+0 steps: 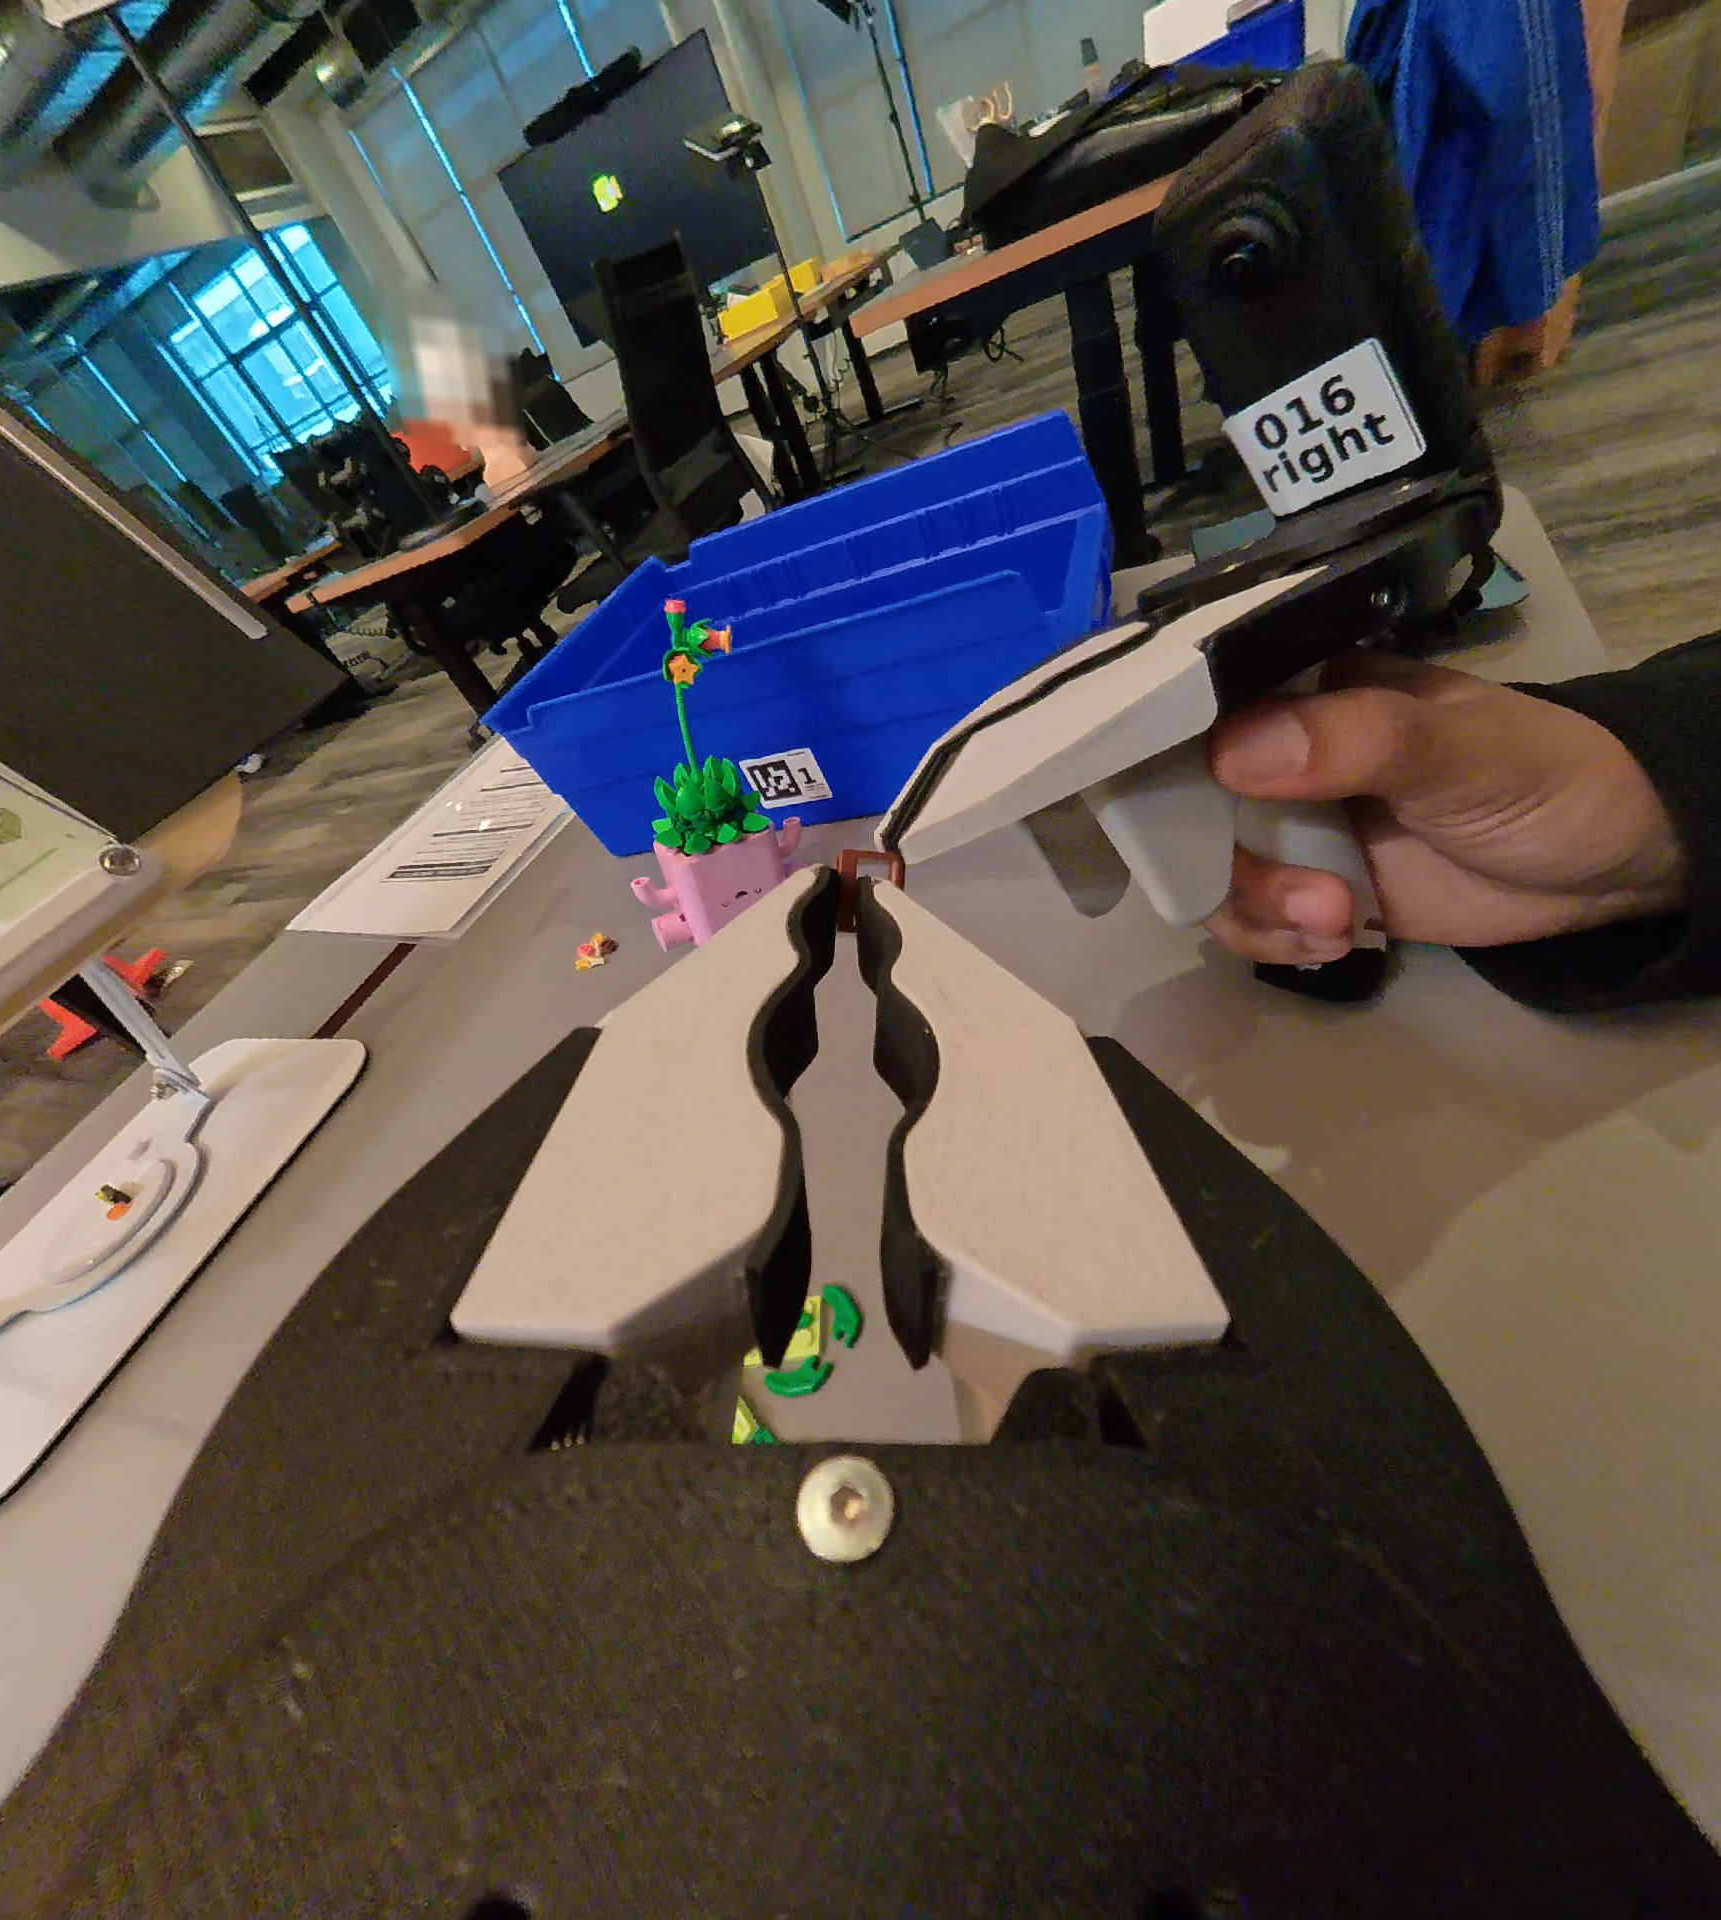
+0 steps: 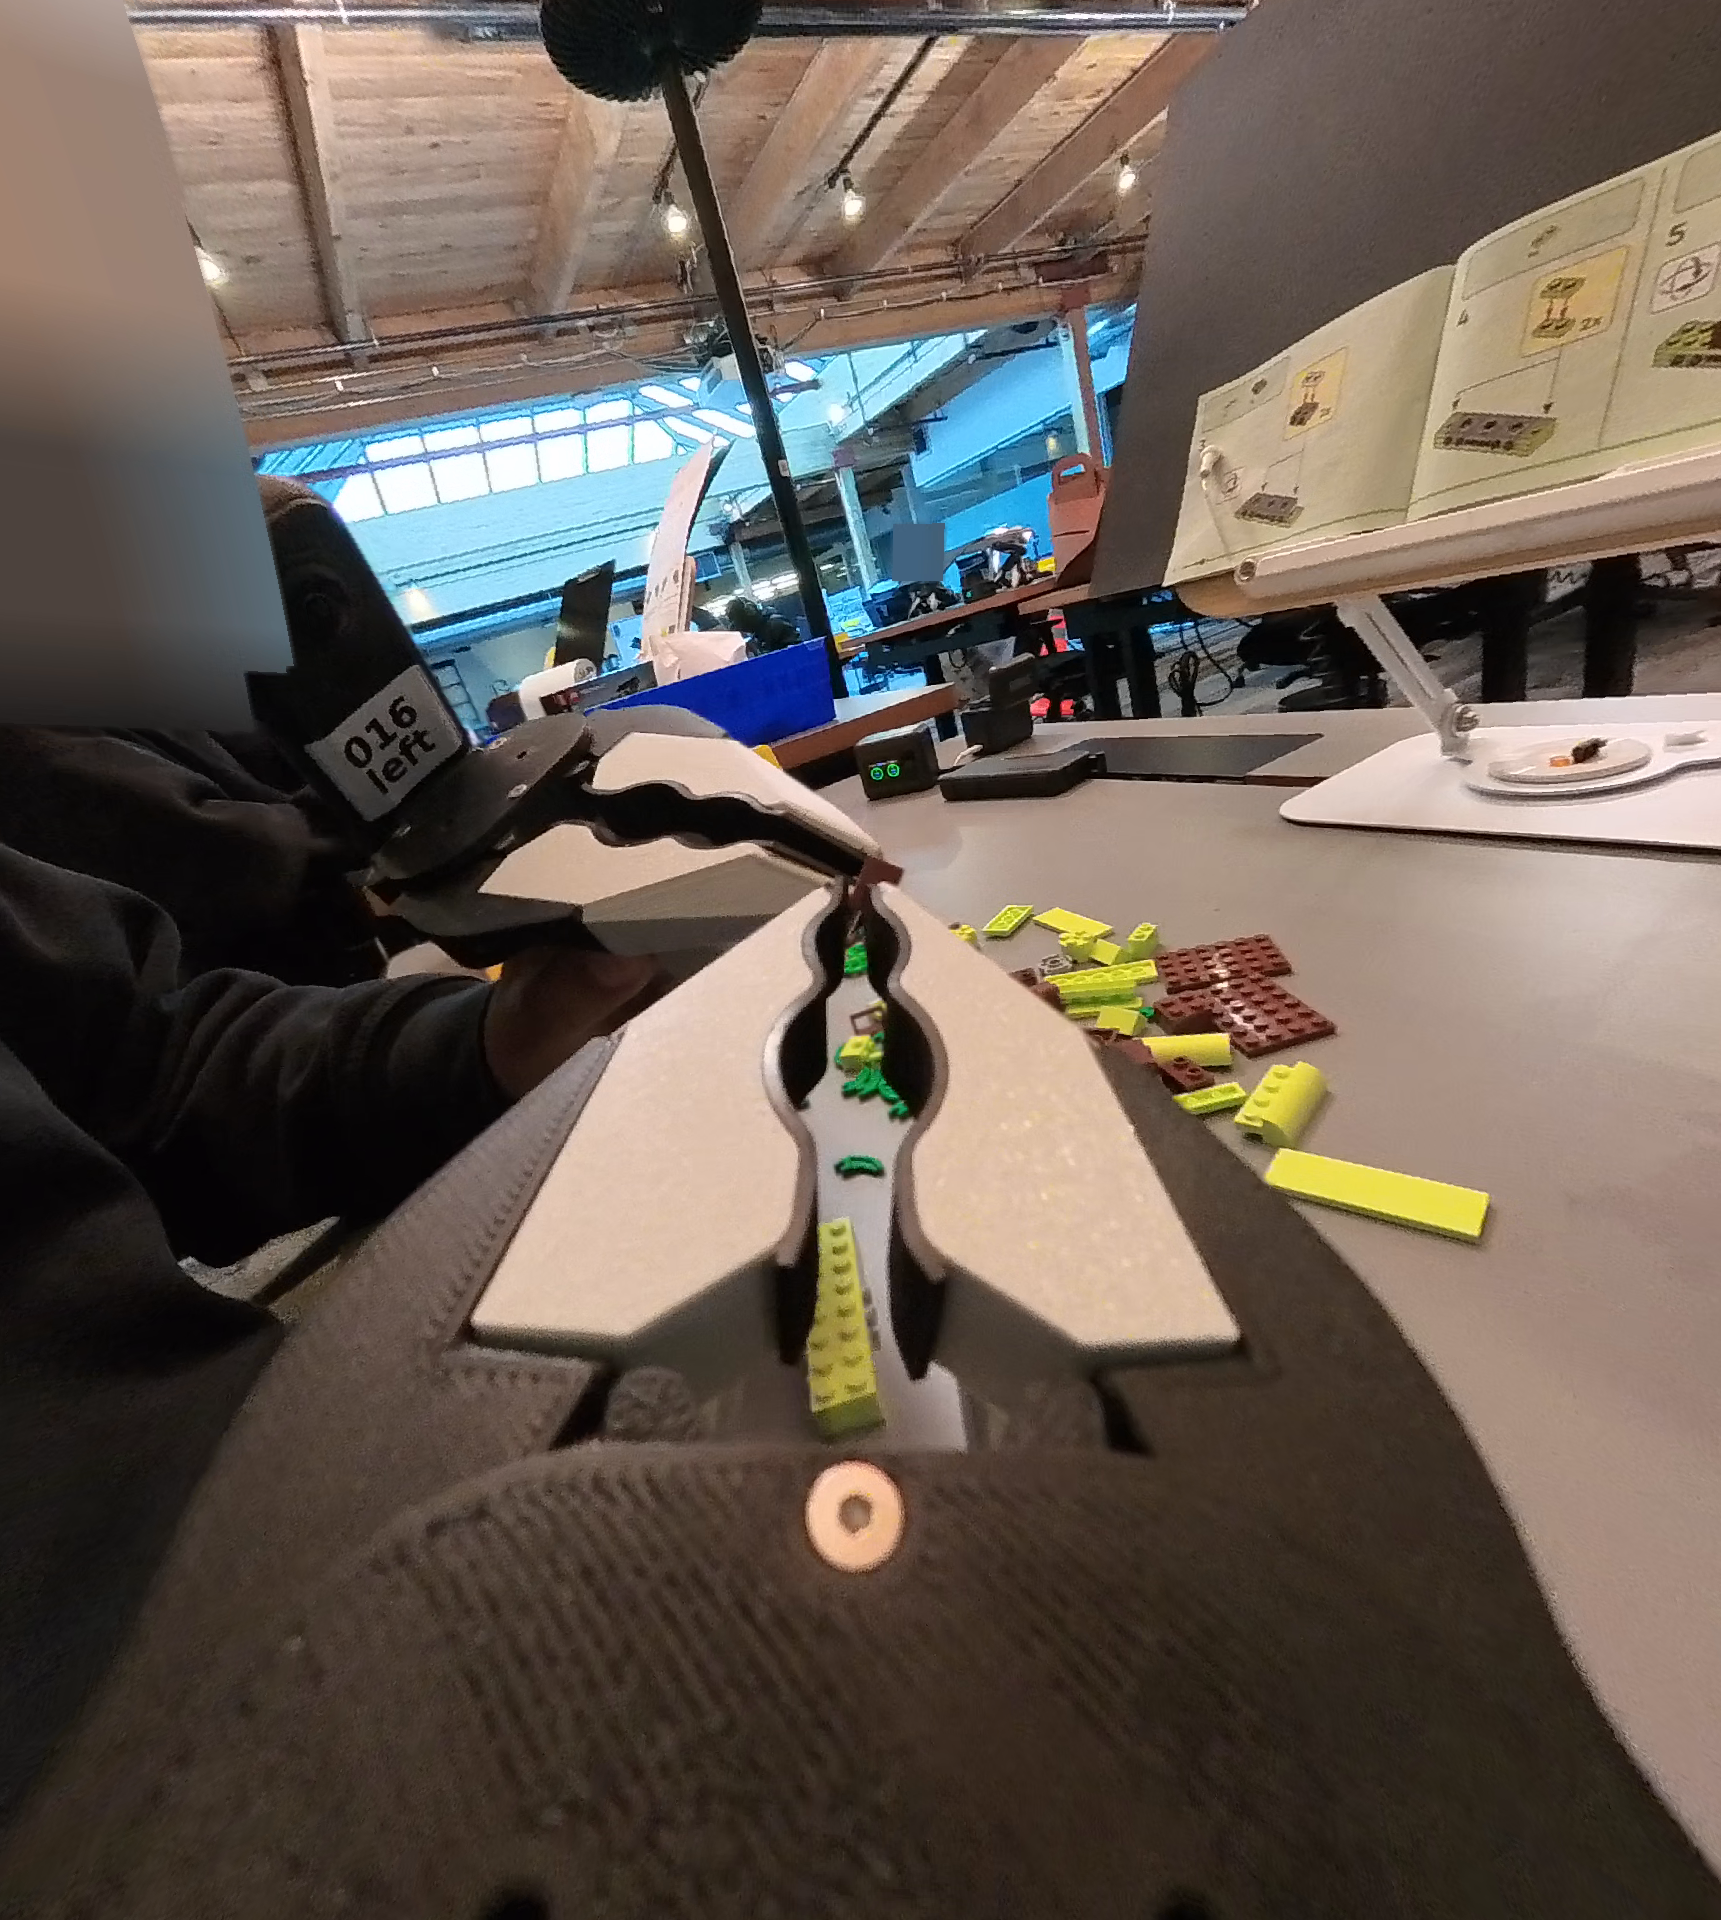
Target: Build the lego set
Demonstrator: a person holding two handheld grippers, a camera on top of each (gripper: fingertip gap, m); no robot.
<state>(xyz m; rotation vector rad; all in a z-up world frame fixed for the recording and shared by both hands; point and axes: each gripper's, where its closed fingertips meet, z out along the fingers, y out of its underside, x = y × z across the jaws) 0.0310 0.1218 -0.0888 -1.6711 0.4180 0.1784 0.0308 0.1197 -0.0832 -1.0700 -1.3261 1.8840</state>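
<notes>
A grey table (image 1: pixel 1458 1195) stands in a large open workroom with wooden ceiling beams, tall windows, other desks and a dark screen in the distance. Beyond the left gripper (image 1: pixel 843 896), past its tips, stand a pink lego pot (image 1: pixel 705 883) with a green plant and tall stalk, and behind it a blue bin (image 1: pixel 835 665); a paper sheet (image 1: pixel 451 842) lies to the left of the tips, near the table's far edge. Farther left a white stand (image 1: pixel 108 1174) carries an open booklet (image 2: pixel 1490 343), and its base takes up that side of the table. The left gripper's jaws are pressed nearly together, pinching a small brown piece (image 1: pixel 861 878) at their very tips. The right gripper (image 2: pixel 858 902) meets it tip to tip from the right, its jaws also nearly closed on the same brown piece, which is thus held above the table between both. A hand (image 1: pixel 1438 821) in a dark sleeve grips the right gripper's handle, level and low over the table. Under and to the right of the right gripper's jaws lies a scatter of loose bricks (image 2: pixel 1199 997): lime plates, brown plates, small green bits, and a long lime tile (image 2: pixel 1375 1195) apart toward the bare table on the right, which is open room.
</notes>
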